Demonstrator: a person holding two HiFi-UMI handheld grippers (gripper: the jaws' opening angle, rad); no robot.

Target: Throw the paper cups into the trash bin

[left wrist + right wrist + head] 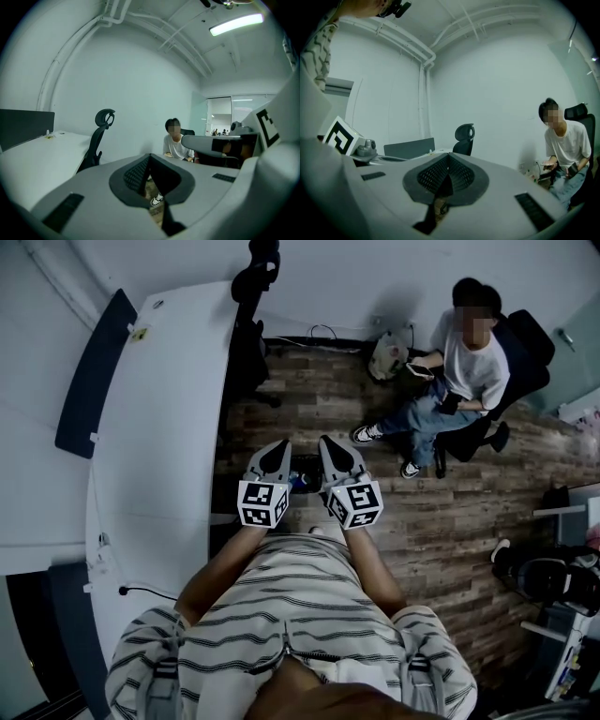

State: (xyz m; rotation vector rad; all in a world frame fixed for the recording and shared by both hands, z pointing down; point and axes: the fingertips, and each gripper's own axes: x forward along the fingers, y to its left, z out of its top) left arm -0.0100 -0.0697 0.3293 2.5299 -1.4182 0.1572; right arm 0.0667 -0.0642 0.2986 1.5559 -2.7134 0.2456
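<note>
I can read no words, numbers or brand names anywhere. The only signs are black-and-white square markers on the cubes of the left gripper [278, 451] and right gripper [330, 448], just right of the white desk [159, 427]. A yellowish tag [140, 333] at the desk's far end is too small to read.

body: shirt [281, 615], white with thin dark wavy stripes, lower centre; short sleeves [141, 652] alike | left gripper [278, 445], right gripper [327, 442]: grey shells, black pointed tips, mid-frame | fingers [433, 176]: black, grid-ribbed pads | left cube [262, 504], right cube [356, 503]: white, black square markers
</note>
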